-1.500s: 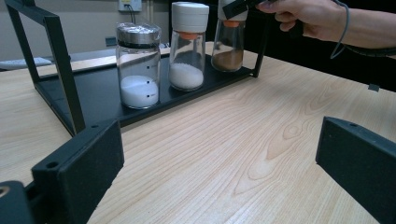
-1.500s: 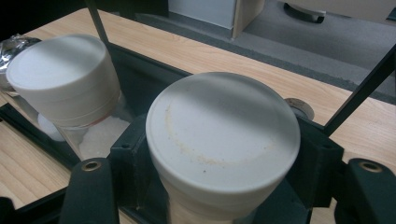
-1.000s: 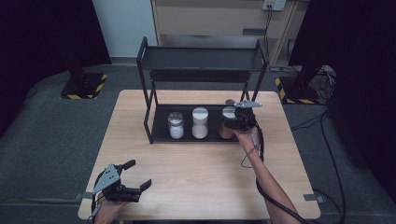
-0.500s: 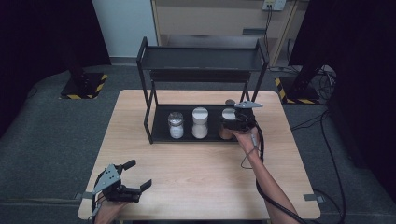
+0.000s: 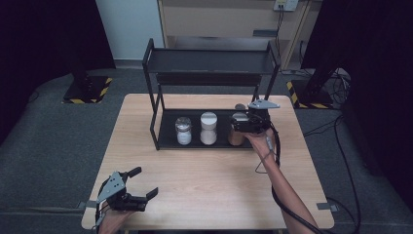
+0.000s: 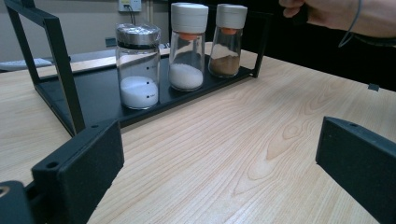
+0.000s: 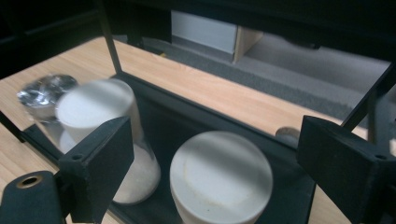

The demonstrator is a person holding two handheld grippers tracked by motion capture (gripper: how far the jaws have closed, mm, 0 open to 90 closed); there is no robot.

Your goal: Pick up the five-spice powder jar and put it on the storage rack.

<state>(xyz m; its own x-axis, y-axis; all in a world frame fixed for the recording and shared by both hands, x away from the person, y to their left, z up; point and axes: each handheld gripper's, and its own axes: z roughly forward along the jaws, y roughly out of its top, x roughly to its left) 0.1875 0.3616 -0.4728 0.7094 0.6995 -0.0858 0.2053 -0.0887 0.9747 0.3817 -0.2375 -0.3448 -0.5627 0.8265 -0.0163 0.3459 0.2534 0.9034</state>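
Note:
Three jars stand in a row on the lower shelf of a black rack (image 5: pixel 209 61): a metal-lidded jar (image 5: pixel 183 130) of white powder, a white-capped shaker (image 5: pixel 208 128) of white grains, and a white-capped shaker of brown spice (image 5: pixel 237 134). My right gripper (image 5: pixel 238 123) hovers over the brown shaker. Its jaws have just been opening and now stand wide of the white cap (image 7: pixel 222 179), clear on both sides. The right gripper (image 7: pixel 219 158) is open and holds nothing. Near the table's front left corner, my left gripper (image 5: pixel 142 182) rests open, facing the jars (image 6: pixel 187 46).
The rack's upper shelf overhangs the jars, with black posts (image 6: pixel 60 70) at its corners. A small round brown thing (image 5: pixel 239 106) lies on the table behind the rack. Bare wooden tabletop (image 5: pixel 209 175) stretches between the rack and the left gripper (image 6: pixel 219 168).
The right hand has lifted very slightly above the brown spice shaker, which stays on the shelf. The left gripper has not moved.

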